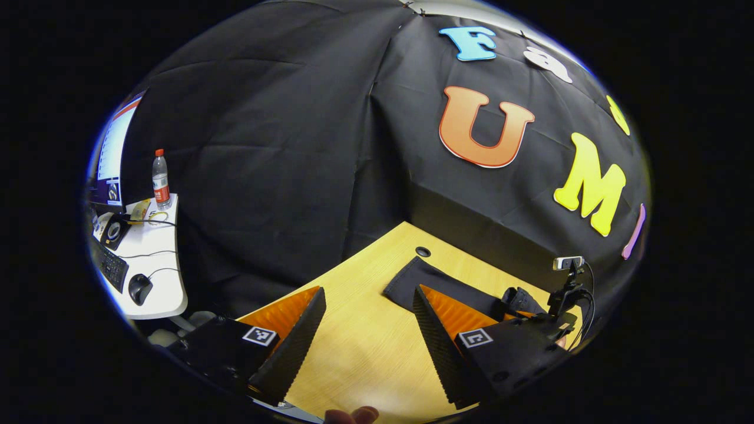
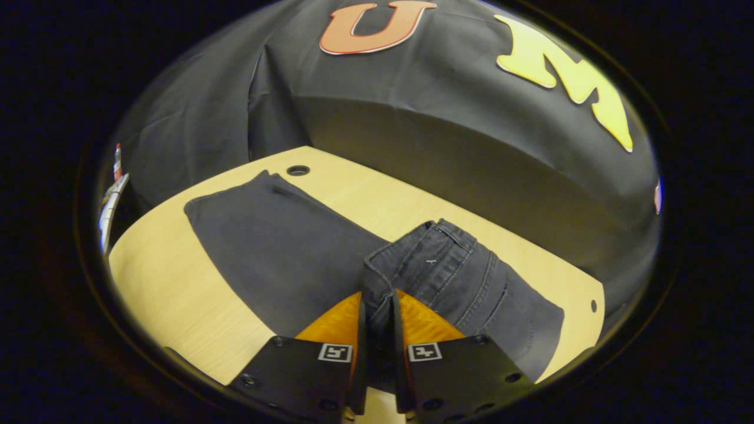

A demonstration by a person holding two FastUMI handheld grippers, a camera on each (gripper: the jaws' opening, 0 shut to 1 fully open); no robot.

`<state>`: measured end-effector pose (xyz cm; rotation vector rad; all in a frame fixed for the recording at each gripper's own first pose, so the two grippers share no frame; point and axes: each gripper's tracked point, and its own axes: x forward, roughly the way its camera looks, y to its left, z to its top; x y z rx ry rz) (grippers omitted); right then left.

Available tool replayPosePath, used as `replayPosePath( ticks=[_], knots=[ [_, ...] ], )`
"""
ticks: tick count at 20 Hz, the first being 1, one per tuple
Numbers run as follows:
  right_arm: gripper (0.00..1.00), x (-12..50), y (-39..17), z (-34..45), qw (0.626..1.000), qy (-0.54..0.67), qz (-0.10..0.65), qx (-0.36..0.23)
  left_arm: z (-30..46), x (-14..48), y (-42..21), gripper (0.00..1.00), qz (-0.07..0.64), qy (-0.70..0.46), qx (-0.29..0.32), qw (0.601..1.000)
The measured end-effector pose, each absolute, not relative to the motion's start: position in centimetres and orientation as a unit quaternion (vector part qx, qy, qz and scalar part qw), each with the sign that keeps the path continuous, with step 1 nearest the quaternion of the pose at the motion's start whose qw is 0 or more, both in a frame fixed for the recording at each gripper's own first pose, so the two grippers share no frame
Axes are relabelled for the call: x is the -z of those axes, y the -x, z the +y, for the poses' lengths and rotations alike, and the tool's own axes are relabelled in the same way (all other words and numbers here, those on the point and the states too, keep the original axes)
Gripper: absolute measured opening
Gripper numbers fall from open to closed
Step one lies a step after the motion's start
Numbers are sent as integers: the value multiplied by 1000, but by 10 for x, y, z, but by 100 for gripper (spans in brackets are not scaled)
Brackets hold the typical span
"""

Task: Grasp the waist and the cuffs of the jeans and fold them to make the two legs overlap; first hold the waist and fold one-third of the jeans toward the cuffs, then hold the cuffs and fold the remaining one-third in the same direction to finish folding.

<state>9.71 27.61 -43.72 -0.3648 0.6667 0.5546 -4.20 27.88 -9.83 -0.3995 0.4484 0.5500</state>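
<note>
The dark denim jeans lay flat on the light wooden desk. The right tool pinched the waist; the left tool hung spread, empty. The waist fold seemed underway; next, carry it toward the cuffs.

Both views are evenly lit, with no hard glare. The tabletop is the brightest surface and carries a soft sheen in the left gripper view. The wall behind it soaks up light, its creases showing as faint grey ridges. In the right gripper view the light is warmer and dimmer, and the jeans read as dark grey with seams still crisp. A thin shadow lies along the jeans' edge on the tabletop. Fisheye bending is strong: the tabletop's far edge curves, and detail smears towards the rim, where the bottle left of the wall looks soft.
</note>
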Motion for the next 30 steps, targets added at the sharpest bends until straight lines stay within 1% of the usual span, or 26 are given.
replayPosePath(
  ticks=[1,2,3,4,6,7,8,12,14,16,17,20,21,22,25,27,30],
  knots=[
    [23,436,-92,282,889,166,323,-280,278,100,40,96,220,200,-264,918],
    [27,436,-89,285,886,155,329,-286,277,102,37,96,222,203,-262,917],
    [35,432,-84,284,885,143,334,-292,276,103,35,96,222,205,-259,917],
    [41,424,-83,285,885,138,328,-300,275,105,31,100,222,208,-256,917],
    [70,402,-75,284,887,131,317,-310,272,110,22,100,224,220,-243,918],
    [85,387,-73,279,889,126,310,-313,270,114,17,96,226,230,-236,917],
    [99,374,-71,275,891,120,303,-316,269,120,12,96,227,243,-231,914],
    [99,308,-47,242,900,97,274,-325,262,151,-17,96,233,309,-199,900],
    [98,289,-30,220,900,91,276,-324,260,172,-33,96,240,362,-182,882],
    [99,275,-12,196,900,93,282,-319,251,191,-51,96,235,451,-160,846],
    [99,268,-5,184,901,96,283,-315,248,203,-60,96,232,497,-158,821],
    [99,254,8,143,908,101,289,-287,256,242,-83,96,225,603,-175,745],
    [99,251,7,130,911,102,290,-275,258,254,-89,100,224,621,-182,729],
    [99,250,6,117,915,102,292,-260,260,261,-92,96,222,633,-186,718],
    [99,247,-4,79,924,106,298,-215,260,278,-101,96,228,648,-190,702],
    [99,241,-14,61,930,94,299,-190,262,278,-114,96,218,656,-188,698],
    [99,234,-23,47,937,87,294,-168,266,282,-130,95,208,662,-188,695]
  ],
)
